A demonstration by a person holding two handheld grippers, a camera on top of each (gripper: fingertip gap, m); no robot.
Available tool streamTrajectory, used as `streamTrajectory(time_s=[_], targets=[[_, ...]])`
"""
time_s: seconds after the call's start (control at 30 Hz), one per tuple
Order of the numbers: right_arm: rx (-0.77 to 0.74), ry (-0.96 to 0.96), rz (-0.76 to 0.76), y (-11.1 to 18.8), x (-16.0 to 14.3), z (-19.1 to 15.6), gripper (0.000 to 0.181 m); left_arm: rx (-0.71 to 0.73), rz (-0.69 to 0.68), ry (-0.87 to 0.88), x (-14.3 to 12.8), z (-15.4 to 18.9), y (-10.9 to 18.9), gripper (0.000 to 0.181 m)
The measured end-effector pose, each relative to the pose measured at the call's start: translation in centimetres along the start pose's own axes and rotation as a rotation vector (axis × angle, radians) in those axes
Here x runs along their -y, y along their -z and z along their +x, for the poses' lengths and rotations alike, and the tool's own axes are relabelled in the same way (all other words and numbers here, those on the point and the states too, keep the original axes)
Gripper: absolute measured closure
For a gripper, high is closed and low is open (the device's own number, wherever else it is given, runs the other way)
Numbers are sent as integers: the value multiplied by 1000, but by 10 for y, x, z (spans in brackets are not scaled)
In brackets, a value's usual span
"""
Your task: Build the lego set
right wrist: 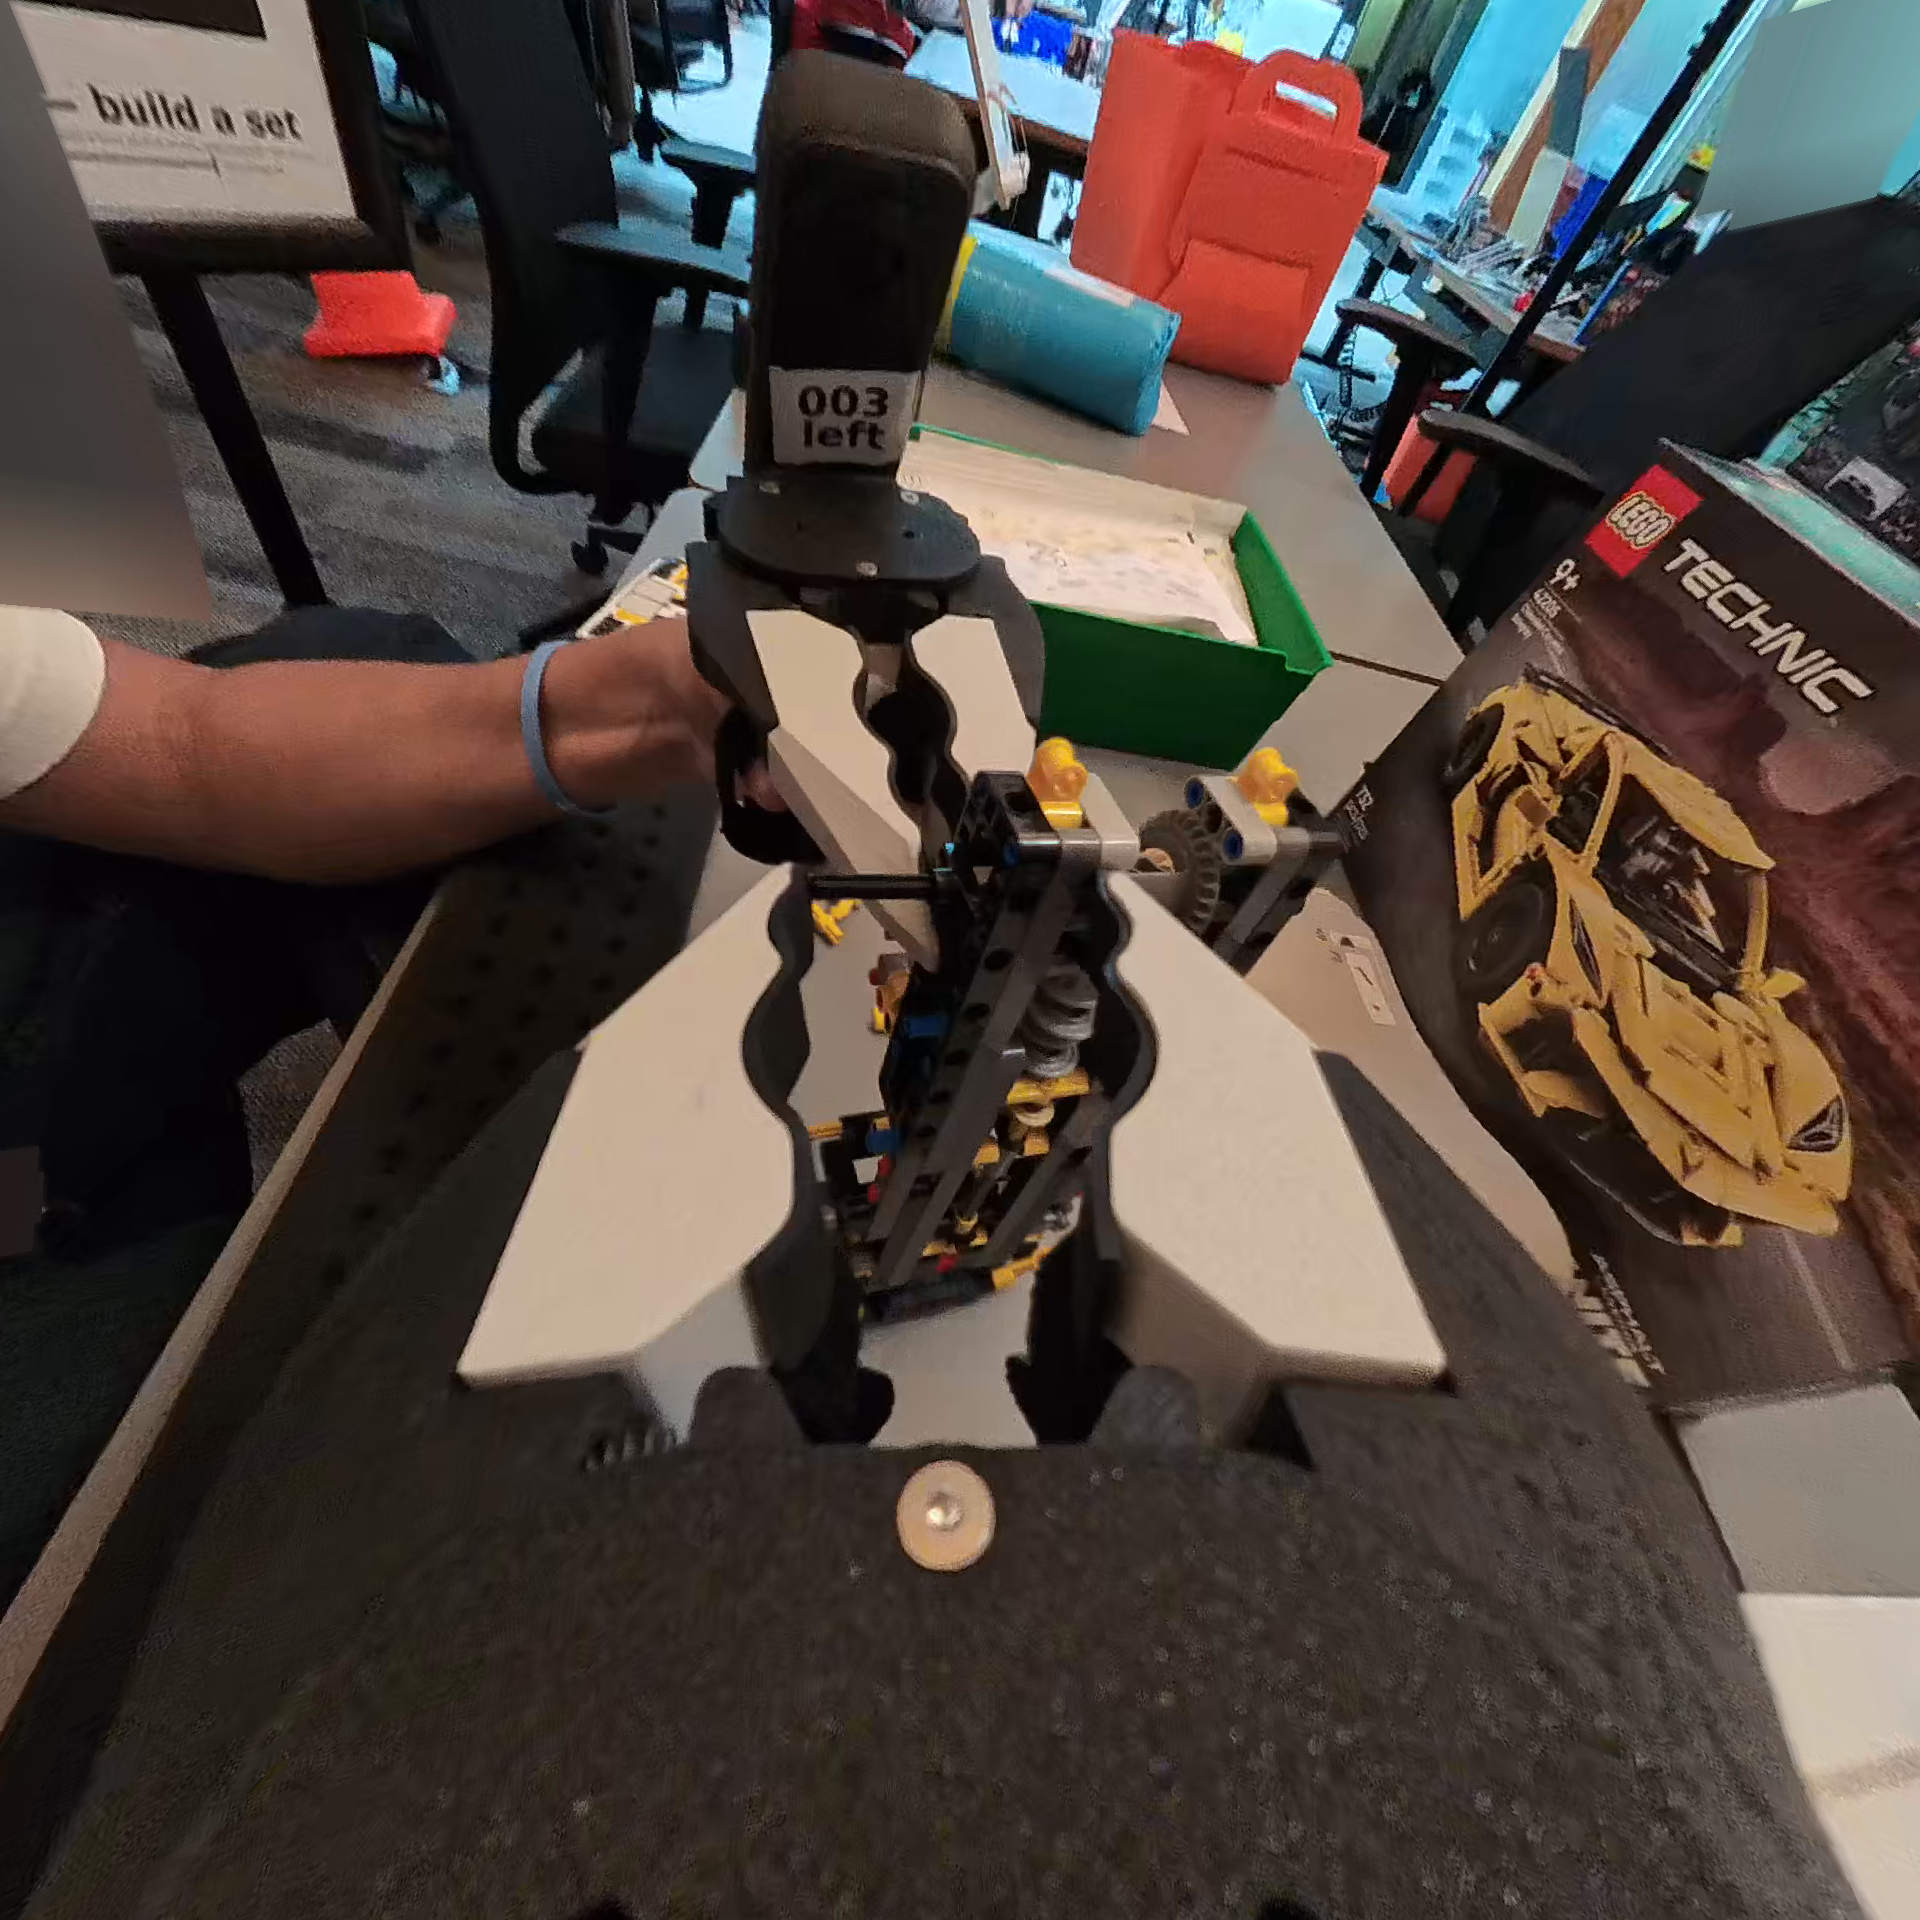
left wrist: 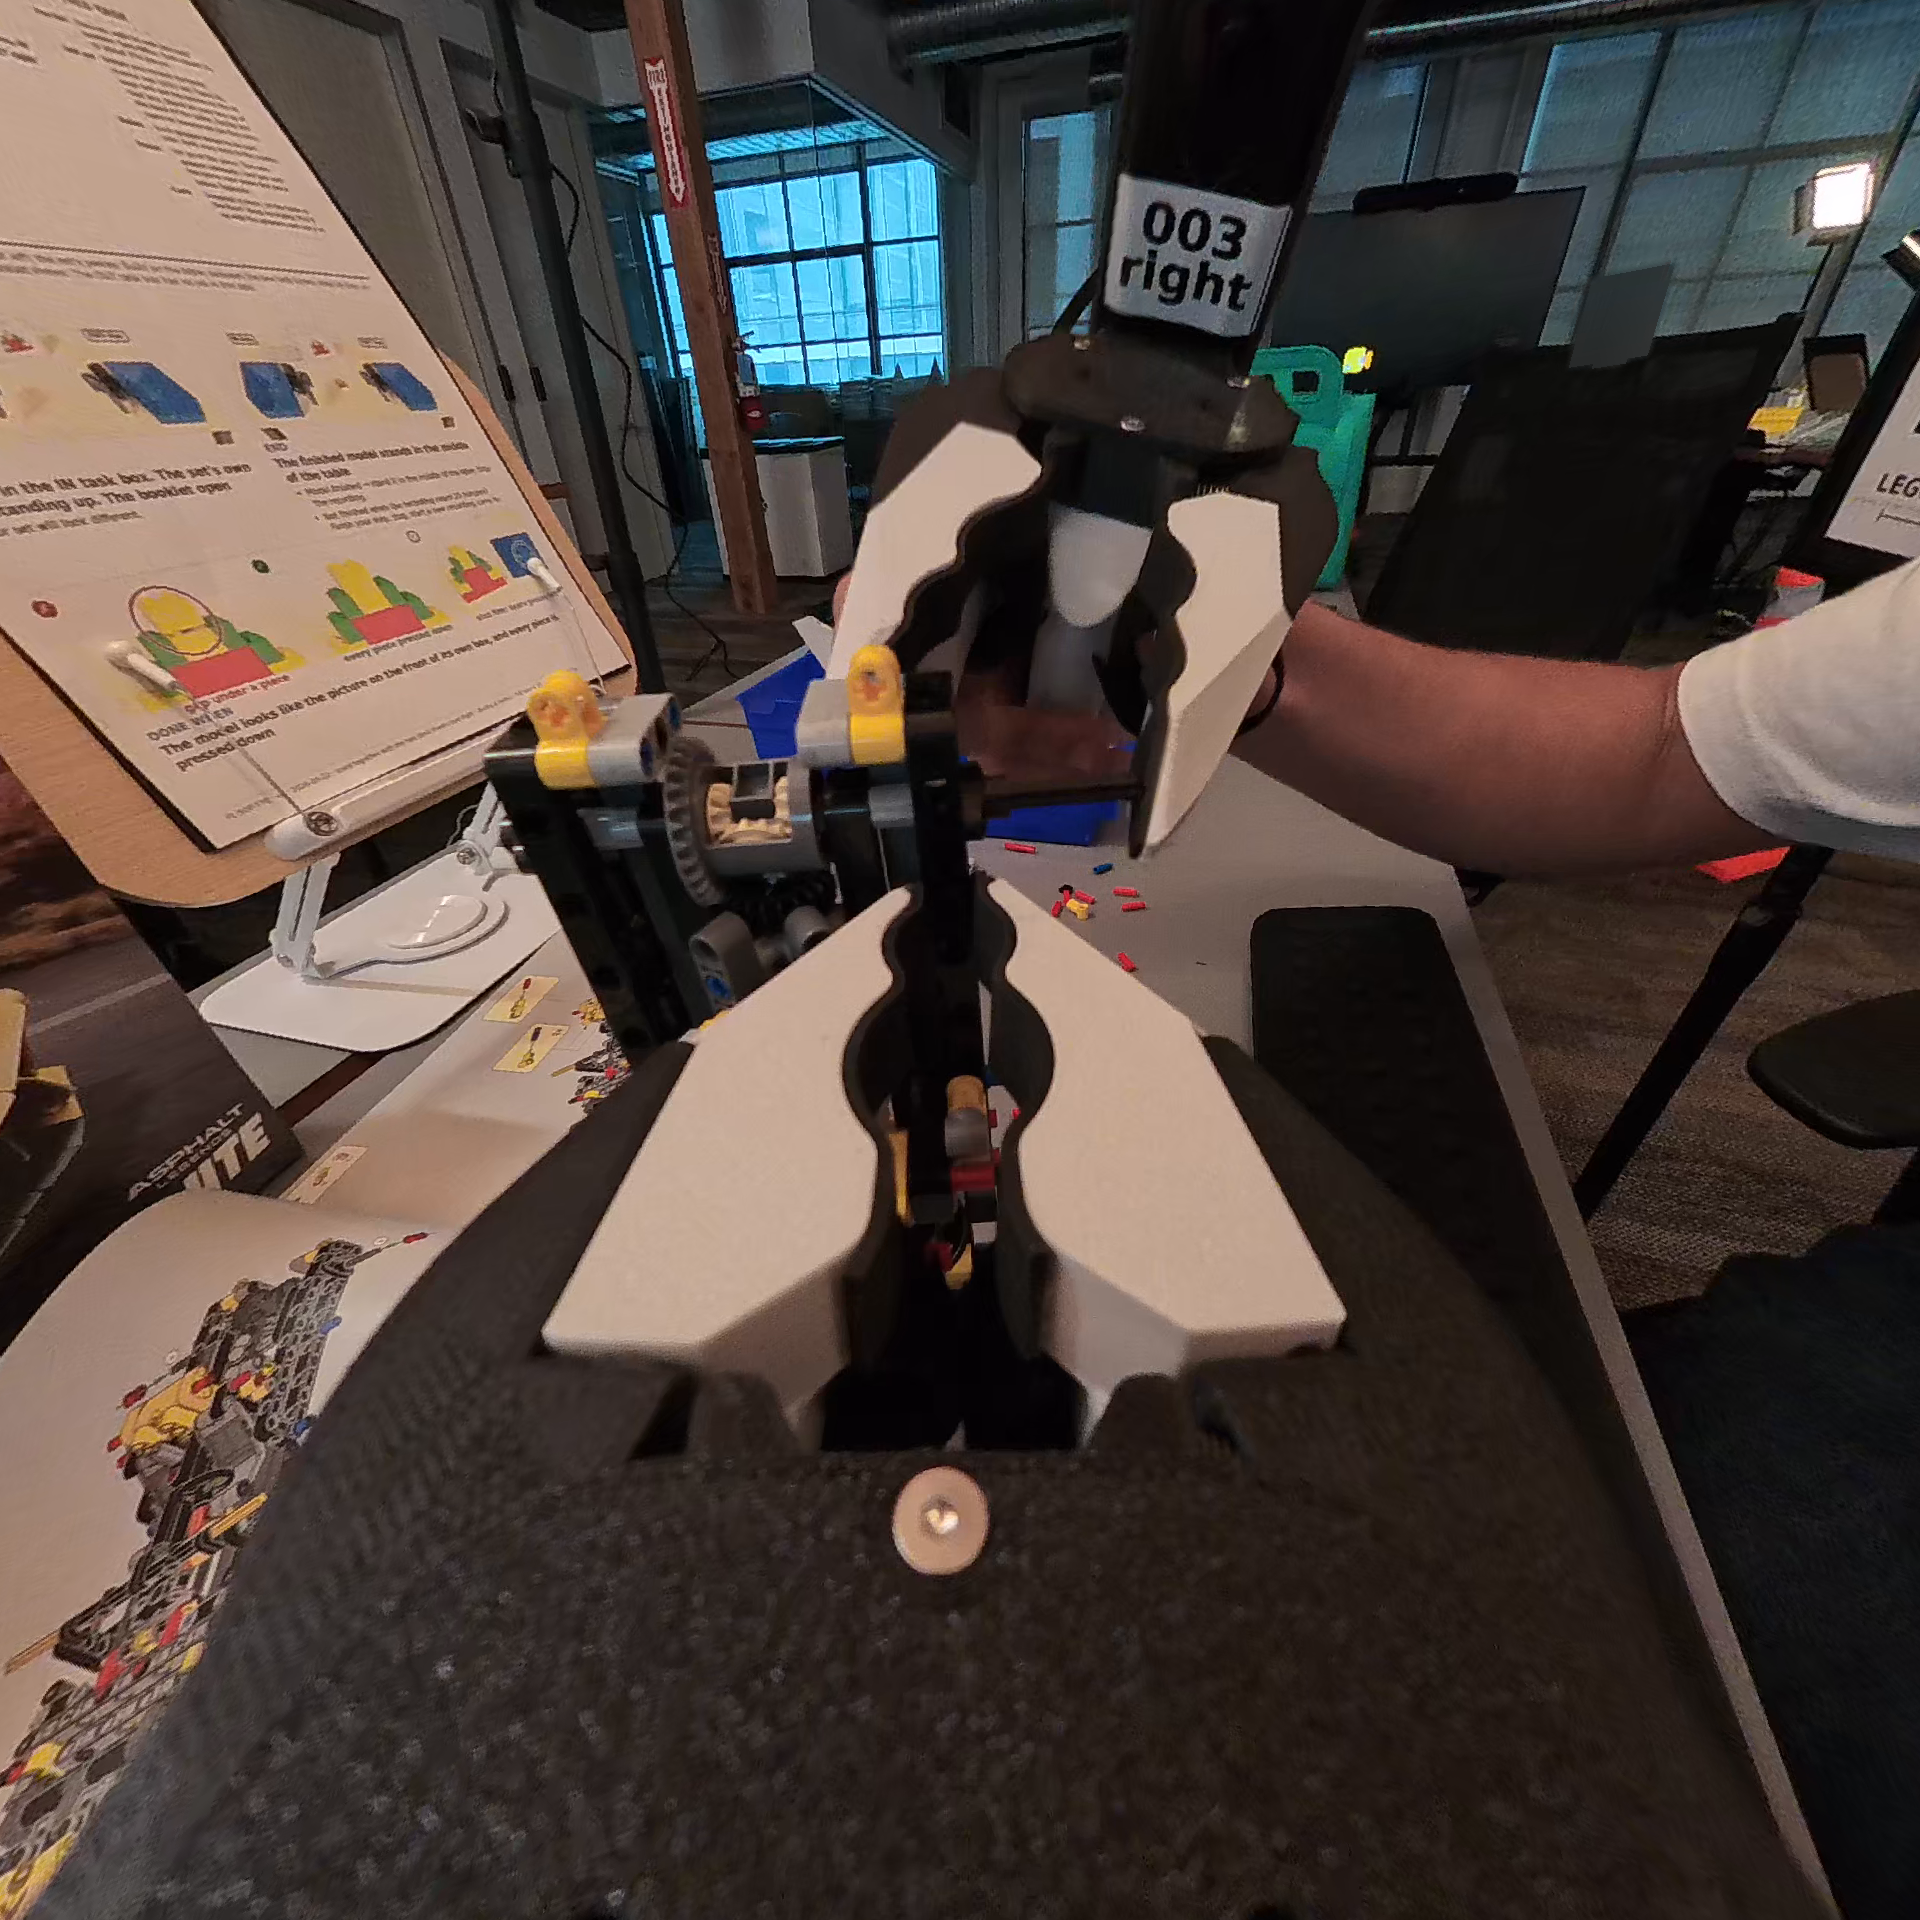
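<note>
Nearest the left wrist camera, the left gripper [left wrist: 940, 914] has its jaws closed on a black beam of the lego chassis [left wrist: 727, 821], held upright above the grey desk [left wrist: 1226, 904]. Beyond it the right gripper [left wrist: 1039, 727] – jaws spread wide, gripping nothing – straddles the chassis's black axle [left wrist: 1060, 795]; loose red pins [left wrist: 1101, 902] lie beyond, an instruction booklet [left wrist: 156, 1455] near left.

Bright daylight windows, fisheye-warped edges, slight blur

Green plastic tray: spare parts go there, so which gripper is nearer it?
Left. The left gripper, clamping the black Lego frame, sits just before the green plastic tray; the right gripper straddles the frame's far side.
</note>
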State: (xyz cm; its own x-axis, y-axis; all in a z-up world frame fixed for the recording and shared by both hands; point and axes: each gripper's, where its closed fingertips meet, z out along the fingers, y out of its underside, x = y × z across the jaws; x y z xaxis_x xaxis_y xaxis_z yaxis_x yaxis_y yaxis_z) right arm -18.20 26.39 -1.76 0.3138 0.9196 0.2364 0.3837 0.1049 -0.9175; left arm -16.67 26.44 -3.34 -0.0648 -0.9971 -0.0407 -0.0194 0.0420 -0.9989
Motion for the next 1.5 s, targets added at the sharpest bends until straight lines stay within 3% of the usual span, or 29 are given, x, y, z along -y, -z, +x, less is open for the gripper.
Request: streamTrajectory(time_s=[0.4,0.6,0.73,0.97,1.07,1.33,1.5], targets=[[22,15,59,-4,-1,5,131,11,14,28,0,-5,1,174],[47,-65,171,-2,1,7,132,12,14,35,0,-7,0,174],[21,-76,192,5,3,11,125,42,33,93,0,-17,4,174],[-527,326,7,7,3,13,157,109,60,177,0,-34,6,174],[-677,508,-46,7,9,7,165,114,59,174,0,-35,5,174],[-779,700,-210,-1,6,16,175,108,52,157,0,-32,4,174],[-796,664,-263,-1,4,22,178,136,52,141,0,-34,4,174]])
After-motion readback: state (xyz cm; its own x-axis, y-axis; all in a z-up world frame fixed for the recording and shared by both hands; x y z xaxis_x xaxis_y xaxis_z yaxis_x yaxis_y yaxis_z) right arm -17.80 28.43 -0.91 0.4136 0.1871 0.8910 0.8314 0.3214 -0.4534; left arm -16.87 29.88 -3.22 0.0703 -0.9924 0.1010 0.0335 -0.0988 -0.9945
